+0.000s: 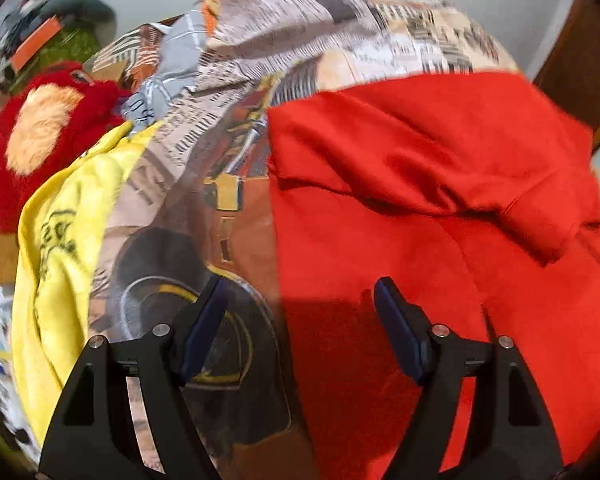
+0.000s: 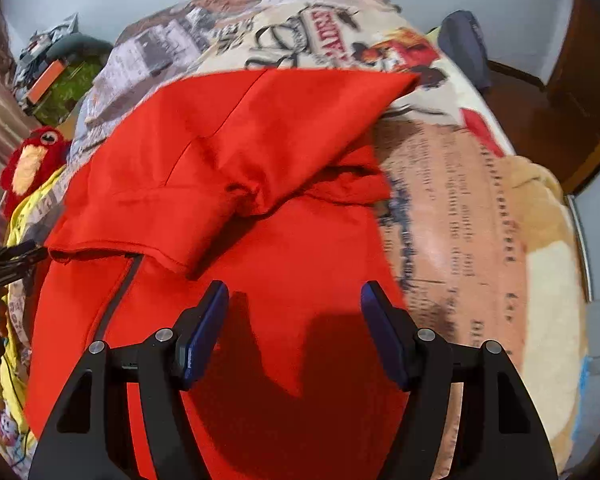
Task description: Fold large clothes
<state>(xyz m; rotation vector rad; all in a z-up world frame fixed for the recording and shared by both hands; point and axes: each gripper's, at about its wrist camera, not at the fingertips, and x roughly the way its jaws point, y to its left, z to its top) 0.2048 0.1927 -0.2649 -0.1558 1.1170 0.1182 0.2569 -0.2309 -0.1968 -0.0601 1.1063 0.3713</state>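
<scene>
**Red garment spread on the bed, both hand-held grippers empty above it**

While the red garment (image 2: 236, 208) lies spread over the printed bedspread (image 2: 452, 208), both tools hang over its near part with nothing between their pads. The left hand-held gripper (image 1: 300, 304) has its jaws well apart: one finger stands over the bedspread's wheel picture, the other over the garment's left edge, and the cloth below looks untouched. The right hand-held gripper (image 2: 294, 304) is likewise spread wide, over the garment's near right part, casting a dark shadow on the fabric.

The garment covers the middle of the bed. A folded-over flap lies across its far half, with the corner pointing to the far right, and a dark zip line (image 2: 116, 292) runs down its left side. In the left view its left edge runs straight from far to near.

Left of the garment lies a yellow cloth (image 1: 60, 248) with dark print, and beyond that, at the far left, a red plush toy (image 1: 40, 128) with a pale face. A beige blanket (image 2: 540, 240) lies along the bed's right side.
</scene>
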